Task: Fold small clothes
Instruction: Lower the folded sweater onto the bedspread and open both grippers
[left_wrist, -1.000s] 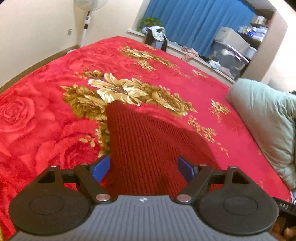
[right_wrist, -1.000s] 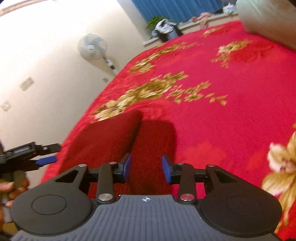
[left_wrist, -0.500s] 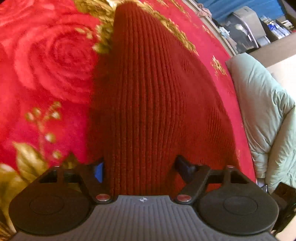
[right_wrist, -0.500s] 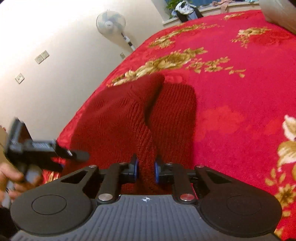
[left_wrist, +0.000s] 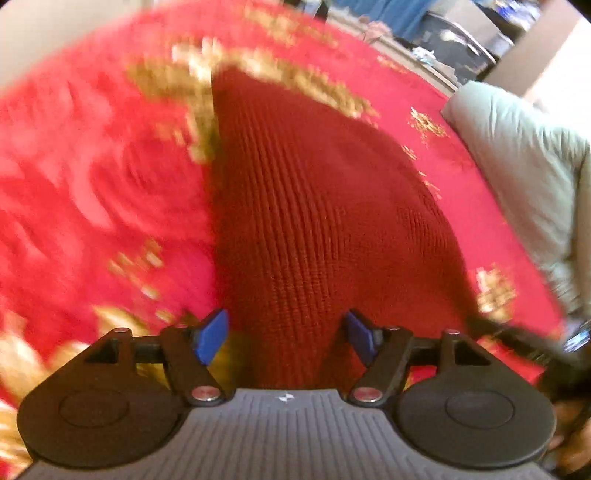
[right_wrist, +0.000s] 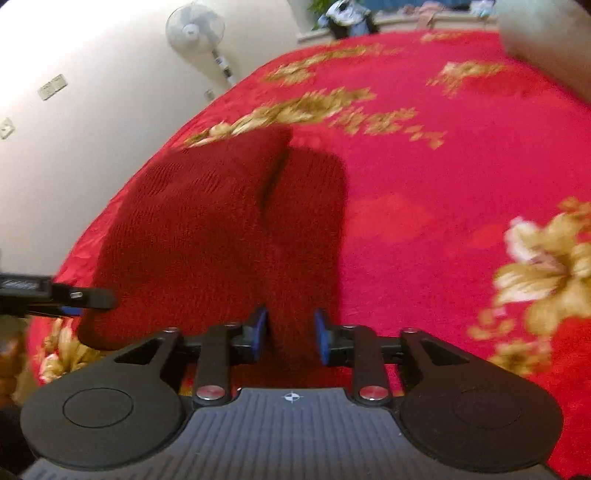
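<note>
At the near edge of the bed (right_wrist: 424, 177), the left gripper (left_wrist: 286, 338) had its fingers spread wide with the dark red knit garment (left_wrist: 314, 206) lying between them, ungripped. The right gripper (right_wrist: 290, 338) had its fingers partly open around a fold of the garment, whether touching it I cannot tell. The garment lay folded on the red flowered bedspread. Farther off, a pale green pillow (left_wrist: 517, 166) sat at the bed's right side; a fan (right_wrist: 195, 27) stood by the wall.
</note>
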